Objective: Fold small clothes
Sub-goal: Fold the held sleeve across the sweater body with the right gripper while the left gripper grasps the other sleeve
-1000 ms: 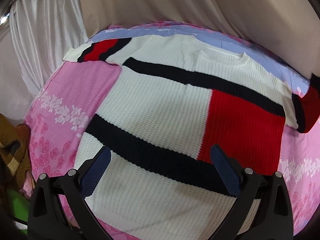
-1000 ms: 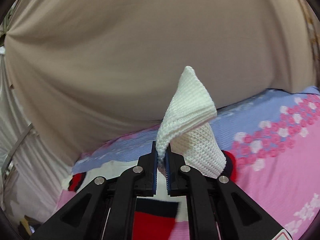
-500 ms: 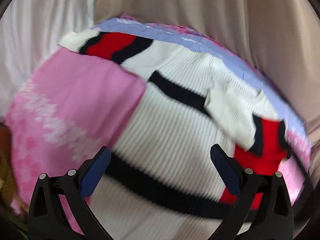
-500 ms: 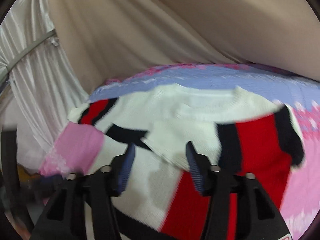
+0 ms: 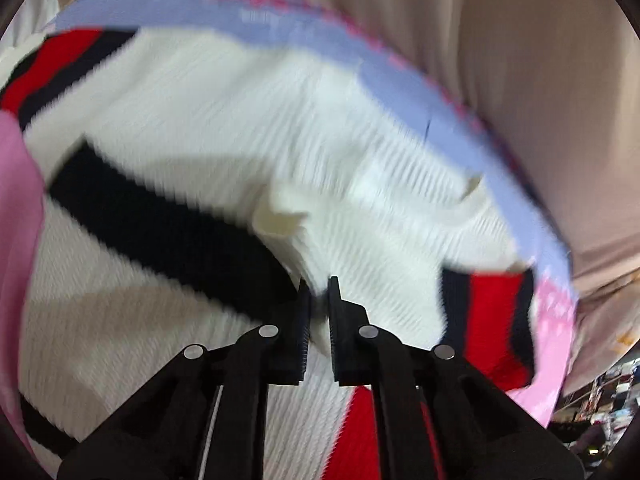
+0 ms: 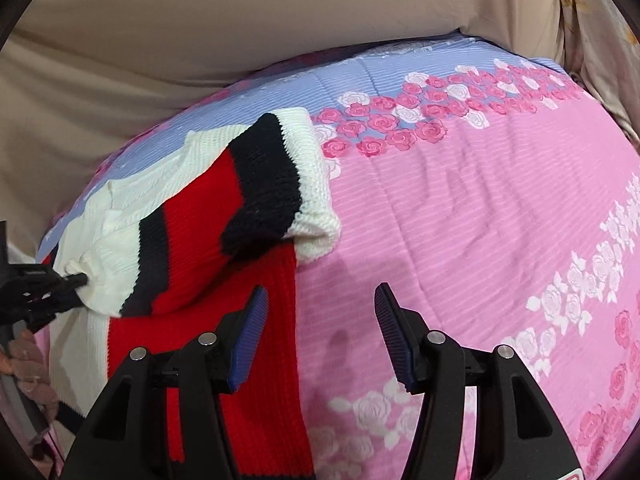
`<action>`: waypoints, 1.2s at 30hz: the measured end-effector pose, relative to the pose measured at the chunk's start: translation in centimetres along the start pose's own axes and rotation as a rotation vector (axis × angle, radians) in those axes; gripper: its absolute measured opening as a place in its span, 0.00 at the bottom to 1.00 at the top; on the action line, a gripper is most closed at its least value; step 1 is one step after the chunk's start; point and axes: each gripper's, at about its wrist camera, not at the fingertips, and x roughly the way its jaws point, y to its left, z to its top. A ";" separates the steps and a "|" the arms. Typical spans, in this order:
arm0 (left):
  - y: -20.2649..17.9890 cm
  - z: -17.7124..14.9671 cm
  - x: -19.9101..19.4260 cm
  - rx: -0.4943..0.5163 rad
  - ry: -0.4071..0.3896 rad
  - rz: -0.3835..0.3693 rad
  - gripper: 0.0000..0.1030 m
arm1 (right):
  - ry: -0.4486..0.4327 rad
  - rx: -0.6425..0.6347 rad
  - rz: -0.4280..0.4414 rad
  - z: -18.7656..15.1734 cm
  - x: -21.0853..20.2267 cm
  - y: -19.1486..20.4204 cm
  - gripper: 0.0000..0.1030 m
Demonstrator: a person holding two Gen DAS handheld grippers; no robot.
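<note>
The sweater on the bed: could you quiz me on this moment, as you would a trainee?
1. True or false: the right tool stands open.
2. The left tool is shut on which part of the sweater? A white knit, B red panel, C black stripe.
3. Fill in: the flowers printed on the bedspread are ___.
Key: 1 true; 2 A; 3 roses.

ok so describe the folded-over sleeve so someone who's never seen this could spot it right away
Start at the pink rose-print bedspread and find the knit sweater lying on it. The sleeve is folded across the sweater's red body panel. Only it ends in a white ribbed cuff after black, red and black bands.
</note>
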 end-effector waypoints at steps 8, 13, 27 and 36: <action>3.9 5.5 -1.9 -0.001 -0.088 0.105 0.07 | 0.002 -0.017 0.046 1.8 4.0 2.1 0.50; 4.2 4.9 -0.1 0.023 -0.072 0.126 0.07 | 0.029 -0.041 0.076 2.4 5.0 3.6 0.28; 6.2 3.8 1.7 0.059 -0.050 0.212 0.09 | 0.027 0.070 -0.017 3.5 5.5 -0.8 0.11; 6.2 3.6 1.8 0.094 -0.060 0.224 0.11 | 0.025 0.080 0.005 2.6 4.1 -0.2 0.13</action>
